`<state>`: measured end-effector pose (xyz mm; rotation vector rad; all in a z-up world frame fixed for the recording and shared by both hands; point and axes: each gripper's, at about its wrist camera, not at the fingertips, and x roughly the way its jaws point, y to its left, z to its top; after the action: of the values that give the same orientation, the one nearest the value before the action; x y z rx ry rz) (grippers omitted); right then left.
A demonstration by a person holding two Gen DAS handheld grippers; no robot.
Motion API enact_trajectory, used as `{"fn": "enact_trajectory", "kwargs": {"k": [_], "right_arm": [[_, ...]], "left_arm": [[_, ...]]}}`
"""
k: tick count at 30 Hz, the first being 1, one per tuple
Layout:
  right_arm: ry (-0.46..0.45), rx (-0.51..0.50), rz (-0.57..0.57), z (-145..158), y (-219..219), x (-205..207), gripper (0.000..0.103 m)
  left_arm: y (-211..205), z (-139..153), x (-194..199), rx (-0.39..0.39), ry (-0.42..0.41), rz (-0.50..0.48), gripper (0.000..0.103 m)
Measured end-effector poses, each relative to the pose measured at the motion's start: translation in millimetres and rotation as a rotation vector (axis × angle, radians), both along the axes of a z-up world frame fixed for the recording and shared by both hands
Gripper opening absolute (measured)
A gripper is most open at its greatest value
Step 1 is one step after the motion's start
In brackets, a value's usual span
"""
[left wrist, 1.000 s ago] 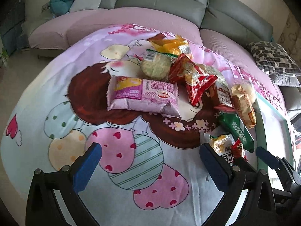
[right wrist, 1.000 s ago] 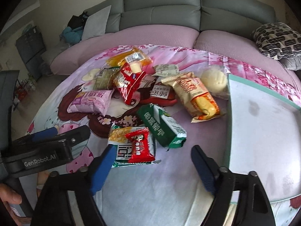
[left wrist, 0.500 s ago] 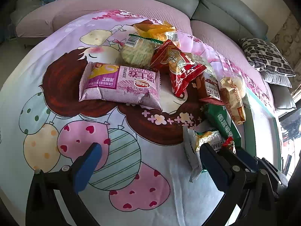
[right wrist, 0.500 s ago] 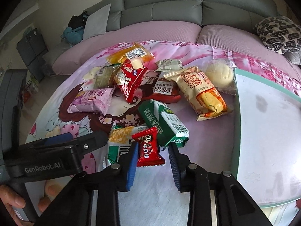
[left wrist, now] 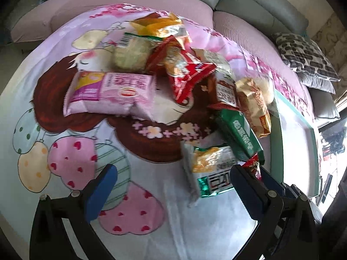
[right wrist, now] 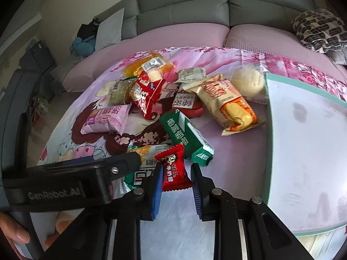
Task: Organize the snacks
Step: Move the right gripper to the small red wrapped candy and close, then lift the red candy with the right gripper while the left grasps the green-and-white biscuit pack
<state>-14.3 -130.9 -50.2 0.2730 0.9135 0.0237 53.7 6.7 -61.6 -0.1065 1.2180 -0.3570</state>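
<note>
Lying in a loose heap on the cartoon-print cloth (right wrist: pixel 71 130), the snacks run from a pink packet (right wrist: pixel 106 119) at the left, past a red bag (right wrist: pixel 146 93) with an orange packet (right wrist: pixel 147 65) behind it, to a green pack (right wrist: pixel 186 136) in the middle, then a beige cake wrapper (right wrist: pixel 225 101) and a pale round bun in clear film (right wrist: pixel 247 82) at the right. Nearest the camera, the small red candy packet (right wrist: pixel 173 169) sits on a green-and-white wrapper (right wrist: pixel 141 158), its upper corner just beside the green pack. The right gripper (right wrist: pixel 176 178) is clamped on that red candy packet, blue pads pressing its sides. The left gripper (left wrist: pixel 173 174) stands wide apart with nothing between its fingers; in the right wrist view its black body crosses in front of the green-and-white wrapper, with a hand (right wrist: pixel 15 236) at the lower left. To the right of the heap lies a white tray with a mint rim (right wrist: pixel 269 130), bare. Beyond the table, a pink-covered seat and grey sofa back (right wrist: pixel 184 10), with a black-and-white patterned cushion (right wrist: pixel 318 30) at far right
</note>
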Motion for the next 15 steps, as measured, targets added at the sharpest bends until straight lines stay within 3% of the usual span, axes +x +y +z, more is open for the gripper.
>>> {"fn": "enact_trajectory", "kwargs": {"k": [8, 15], "right_arm": [[0.008, 0.007, -0.018, 2, -8, -6, 0.027], [0.036, 0.021, -0.042, -2, -16, -9, 0.027]], "left_arm": [[-32, -6, 7, 0.029, 0.053, -0.002, 0.103], [-52, -15, 12, 0.075, 0.087, -0.003, 0.096]]}}
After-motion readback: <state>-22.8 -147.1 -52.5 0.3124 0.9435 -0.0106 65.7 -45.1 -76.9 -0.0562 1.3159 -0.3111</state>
